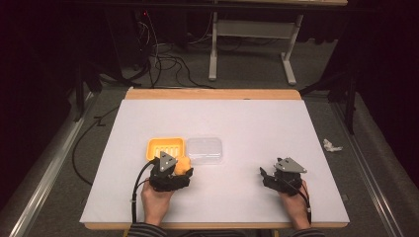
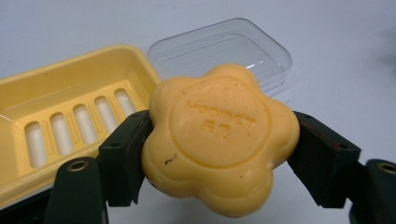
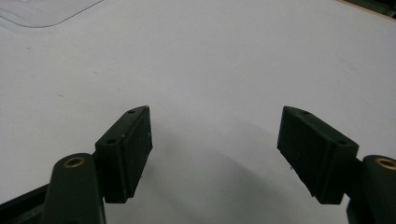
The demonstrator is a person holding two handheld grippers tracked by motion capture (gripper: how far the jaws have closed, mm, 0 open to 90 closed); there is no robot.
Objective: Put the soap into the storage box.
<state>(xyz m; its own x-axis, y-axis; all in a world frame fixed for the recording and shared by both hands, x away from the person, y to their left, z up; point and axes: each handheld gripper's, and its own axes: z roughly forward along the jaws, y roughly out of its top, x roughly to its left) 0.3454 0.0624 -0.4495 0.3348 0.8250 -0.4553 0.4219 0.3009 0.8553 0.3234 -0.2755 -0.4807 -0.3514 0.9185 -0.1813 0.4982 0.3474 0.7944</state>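
While the left gripper [image 2: 219, 154] clamps a flower-shaped yellow soap [image 2: 219, 140] between its two black jaws, the bar sits lifted clear of the white worktop [image 2: 336, 56], with pale surface showing under its lower edge in the left gripper view. Raised lettering stamped on the soap's round face is too soft to read, and a few dark specks mark it. Each jaw covers one flank of the bar, so its sides are hidden. Just beyond the gripper and to its left lies a yellow soap dish [image 2: 70, 93] with a row of slots in its floor; its near left corner is cut off by the frame edge and partly masked by the left jaw. Beyond the soap, touching or nearly touching the dish's right side, rests a clear plastic lid [image 2: 243, 46], its near edge hidden behind the bar.

From the high view the left gripper [image 1: 184, 173] sits just in front of the dish [image 1: 165, 146] and lid [image 1: 204, 149], held by the left hand [image 1: 157, 200].

The right gripper [image 3: 215, 154] stands wide apart with nothing between its jaws, bare worktop below. A curved clear edge, cut off at the top left corner of its view, is probably the lid. The right hand [image 1: 295, 205] holds it well off to the side of the left gripper
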